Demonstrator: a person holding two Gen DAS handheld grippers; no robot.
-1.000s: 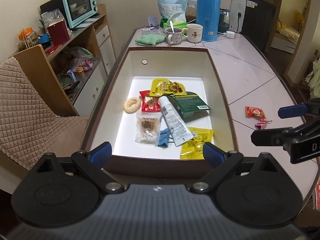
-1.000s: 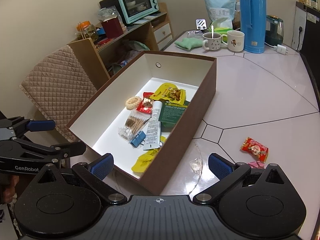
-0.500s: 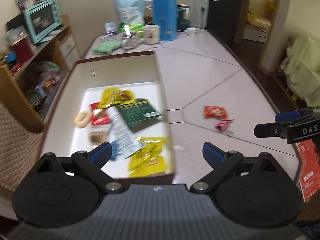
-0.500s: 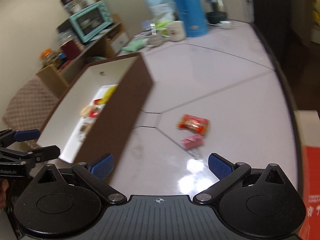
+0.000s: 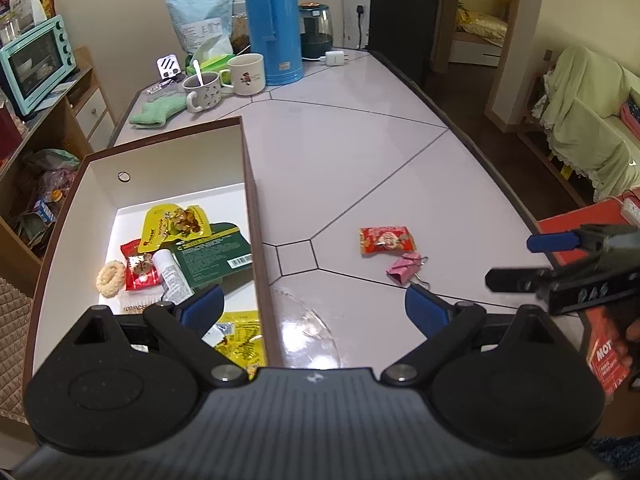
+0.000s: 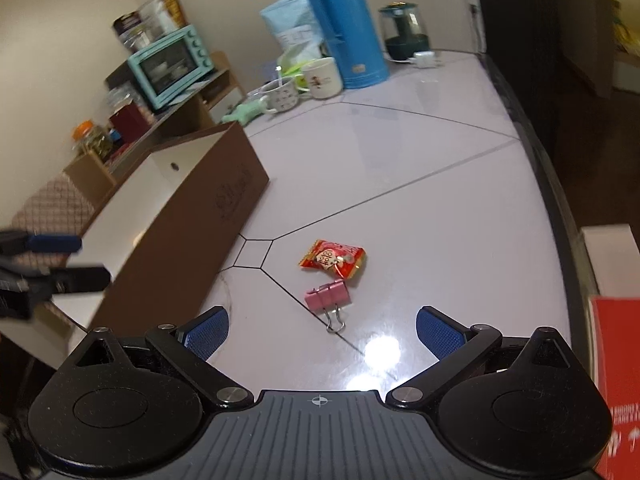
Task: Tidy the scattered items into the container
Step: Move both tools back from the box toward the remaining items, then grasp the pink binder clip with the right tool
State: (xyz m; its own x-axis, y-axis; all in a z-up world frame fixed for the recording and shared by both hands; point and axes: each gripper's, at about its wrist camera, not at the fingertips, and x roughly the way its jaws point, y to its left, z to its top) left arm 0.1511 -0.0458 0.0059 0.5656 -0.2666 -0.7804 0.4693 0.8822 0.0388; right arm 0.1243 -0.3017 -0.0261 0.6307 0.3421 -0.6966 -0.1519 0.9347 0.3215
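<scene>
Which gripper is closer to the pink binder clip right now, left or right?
Right. The right gripper is open and lined up on the pink binder clip just ahead of it. The left gripper, also open, sits near the box wall, the clip off to its right.

Brown box (image 5: 256,200), white inside. Red candy pkt (image 6: 333,259), pink clip (image 6: 328,295) on pale lilac table (image 6: 420,168) w/ black lines. Blue flask (image 6: 344,24). Teal oven (image 5: 34,62).

right tongs (image 6: 322,330) | swung from box (image 6: 192,216) to pink clip (image 6: 328,296) (jaws wide) | left tongs (image 5: 314,306) followed
</scene>
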